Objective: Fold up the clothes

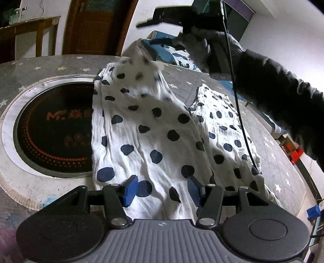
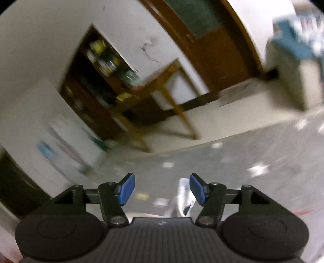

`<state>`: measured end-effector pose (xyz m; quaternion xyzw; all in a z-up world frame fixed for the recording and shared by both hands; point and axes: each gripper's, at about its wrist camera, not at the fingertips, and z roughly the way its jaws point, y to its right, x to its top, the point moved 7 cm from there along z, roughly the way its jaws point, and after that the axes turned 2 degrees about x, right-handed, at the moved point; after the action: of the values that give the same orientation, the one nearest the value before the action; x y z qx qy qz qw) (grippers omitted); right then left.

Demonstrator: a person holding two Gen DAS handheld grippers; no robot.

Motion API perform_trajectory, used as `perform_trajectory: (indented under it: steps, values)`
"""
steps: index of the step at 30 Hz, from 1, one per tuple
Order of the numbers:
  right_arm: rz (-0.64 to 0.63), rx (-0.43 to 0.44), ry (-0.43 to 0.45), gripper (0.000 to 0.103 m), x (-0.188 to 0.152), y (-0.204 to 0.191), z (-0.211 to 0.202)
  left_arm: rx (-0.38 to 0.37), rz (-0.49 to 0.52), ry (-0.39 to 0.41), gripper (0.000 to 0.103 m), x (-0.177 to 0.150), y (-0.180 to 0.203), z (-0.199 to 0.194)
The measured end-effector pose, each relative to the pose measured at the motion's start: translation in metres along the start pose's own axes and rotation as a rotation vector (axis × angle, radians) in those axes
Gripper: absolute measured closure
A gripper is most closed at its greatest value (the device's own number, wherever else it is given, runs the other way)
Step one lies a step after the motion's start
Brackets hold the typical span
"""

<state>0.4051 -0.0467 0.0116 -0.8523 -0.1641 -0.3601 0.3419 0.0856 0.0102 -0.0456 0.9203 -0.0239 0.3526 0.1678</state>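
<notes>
A white garment with dark blue polka dots (image 1: 145,129) lies spread across a round table covered in a grey cloth with white stars (image 1: 50,66), its left edge overlapping the black induction cooktop (image 1: 54,129) set into the tabletop. The far end of the garment is lifted and blurred, with a fold rising near the middle of the table. The left gripper (image 1: 162,192) hovers low over the near end of the garment, its blue pads (image 1: 130,191) spread apart with fabric lying beneath and between them, though the pads do not press on it. In the left wrist view, a gloved hand (image 1: 204,50) and dark sleeve (image 1: 279,97) reach in from the right and hold the other black tool (image 1: 166,18) above the far side of the table, with a black cable (image 1: 237,101) hanging down over the cloth. In the right wrist view the right gripper (image 2: 162,189) has its jaws spread with nothing between them; a sliver of white fabric (image 2: 184,200) shows below, probably the same garment, but the blur makes that uncertain. Beyond are a wooden table (image 2: 168,85), a dark shelf (image 2: 97,76) and a brown door (image 2: 214,42).
</notes>
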Motion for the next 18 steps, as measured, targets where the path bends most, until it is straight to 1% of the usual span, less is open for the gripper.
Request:
perform_trajectory:
  steps: [1,3,5,7,10,11,13,15,18]
  values:
    - [-0.068,-0.071,-0.007,0.042,-0.005,-0.003,-0.001,0.001,-0.002,0.0,0.045,0.0,0.0,0.0]
    - [-0.19,-0.137,-0.031,0.042,-0.017,-0.014,-0.003,0.002,-0.002,0.002,0.045,0.001,0.001,0.0]
    - [-0.248,-0.137,-0.086,0.043,-0.033,-0.028,0.002,0.006,0.001,0.007,0.045,0.001,0.0,-0.002]
    - [-0.274,-0.121,-0.154,0.044,-0.047,-0.042,0.01,0.021,0.002,0.015,0.045,0.001,-0.002,-0.006]
    - [-0.313,-0.093,-0.237,0.046,-0.068,-0.062,0.028,0.066,0.0,0.046,0.045,0.001,-0.008,-0.015]
    - [-0.307,-0.085,-0.258,0.048,-0.072,-0.066,0.033,0.085,-0.004,0.057,0.045,0.001,-0.012,-0.018]
    - [-0.292,-0.067,-0.299,0.05,-0.078,-0.073,0.045,0.12,-0.02,0.071,0.045,-0.001,-0.019,-0.024]
    - [-0.274,-0.066,-0.319,0.051,-0.085,-0.077,0.052,0.14,-0.028,0.077,0.046,-0.003,-0.024,-0.027]
    - [-0.259,-0.083,-0.34,0.052,-0.091,-0.081,0.066,0.137,-0.032,0.071,0.047,-0.008,-0.026,-0.027]
